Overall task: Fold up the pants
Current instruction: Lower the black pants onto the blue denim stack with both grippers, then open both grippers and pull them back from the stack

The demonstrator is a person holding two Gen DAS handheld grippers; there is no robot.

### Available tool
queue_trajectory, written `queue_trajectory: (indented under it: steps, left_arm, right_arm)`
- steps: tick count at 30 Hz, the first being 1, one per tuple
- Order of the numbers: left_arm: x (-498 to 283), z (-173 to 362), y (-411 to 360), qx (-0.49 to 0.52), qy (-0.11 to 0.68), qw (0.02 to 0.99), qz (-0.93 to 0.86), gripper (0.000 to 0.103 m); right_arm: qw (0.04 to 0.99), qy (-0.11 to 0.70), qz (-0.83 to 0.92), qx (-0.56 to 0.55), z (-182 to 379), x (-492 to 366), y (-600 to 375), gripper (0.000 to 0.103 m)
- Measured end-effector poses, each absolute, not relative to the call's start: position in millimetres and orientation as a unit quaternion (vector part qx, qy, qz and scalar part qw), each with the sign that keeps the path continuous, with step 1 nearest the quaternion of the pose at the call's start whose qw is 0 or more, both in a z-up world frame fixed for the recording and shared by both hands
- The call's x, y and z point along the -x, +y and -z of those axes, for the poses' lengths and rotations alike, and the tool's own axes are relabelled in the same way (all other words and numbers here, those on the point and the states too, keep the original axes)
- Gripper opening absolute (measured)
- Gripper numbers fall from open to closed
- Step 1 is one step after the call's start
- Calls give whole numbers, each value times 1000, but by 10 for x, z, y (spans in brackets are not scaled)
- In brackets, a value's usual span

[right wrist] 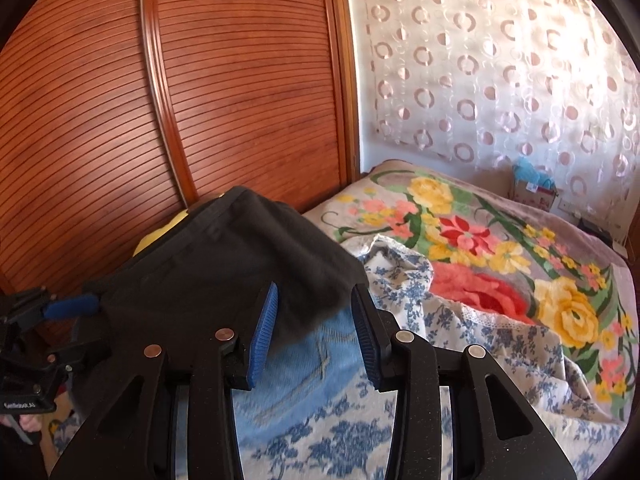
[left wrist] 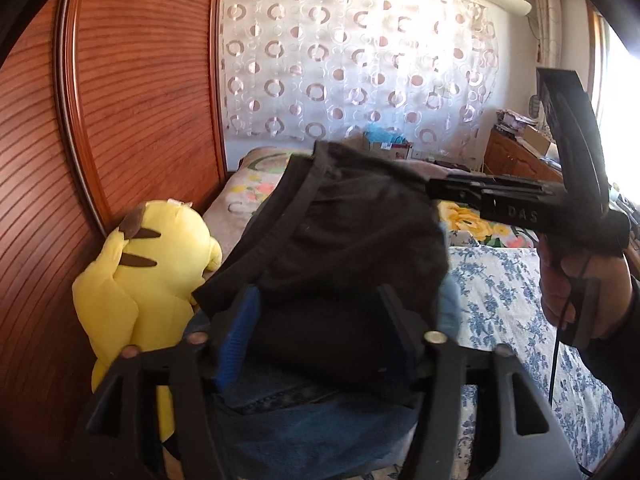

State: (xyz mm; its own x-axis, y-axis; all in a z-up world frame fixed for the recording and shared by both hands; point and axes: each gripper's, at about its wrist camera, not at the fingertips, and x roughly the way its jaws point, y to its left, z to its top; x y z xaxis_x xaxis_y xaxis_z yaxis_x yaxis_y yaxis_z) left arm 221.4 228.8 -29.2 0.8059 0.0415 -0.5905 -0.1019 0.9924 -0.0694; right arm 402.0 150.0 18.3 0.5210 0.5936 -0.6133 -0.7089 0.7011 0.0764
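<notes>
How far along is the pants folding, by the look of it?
Early, it seems. Done: no finished fold shows. In hand: the black pants are bunched in the air between the left tongs and right tongs, above blue jeans. Left: laying them flat on the bed and folding.

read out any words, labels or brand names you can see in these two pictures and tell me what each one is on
"DAS": raised letters on the black body of the right tongs, seen from the left wrist camera.
"GenRobot.AI", small, my best reading: a label on the body of the left tongs, seen from the right wrist camera.
Cardboard box by the curtain: printed labels, too small to read.
</notes>
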Motion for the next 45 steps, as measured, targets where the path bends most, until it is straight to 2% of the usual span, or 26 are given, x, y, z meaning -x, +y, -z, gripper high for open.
queue_trajectory:
  steps: [5,10,23,36,45]
  left_arm:
    - [-2090,142,2130,42,290,956,-29,67]
    - [-1935,-67,1979,34,246,968,-36,82]
    - [-1526,-548,1500,-8,193,981,-31,84]
    - [-1079,-852,1054,-8,152,988,19,85]
    - [-938,-842,671,-11,162,985,57,85]
  right_arm:
    - [874,308,-367,87,-257,-3841,1278,38]
    - [884,292,-357,78,-404,-3622,985,40]
    - [911,237,-332,61,-902,-3060,405,50]
    - [943,186,-273,45,-1205,-2367,-189,73]
    - [962,166,-213,38,-1263,-1869,-640,74]
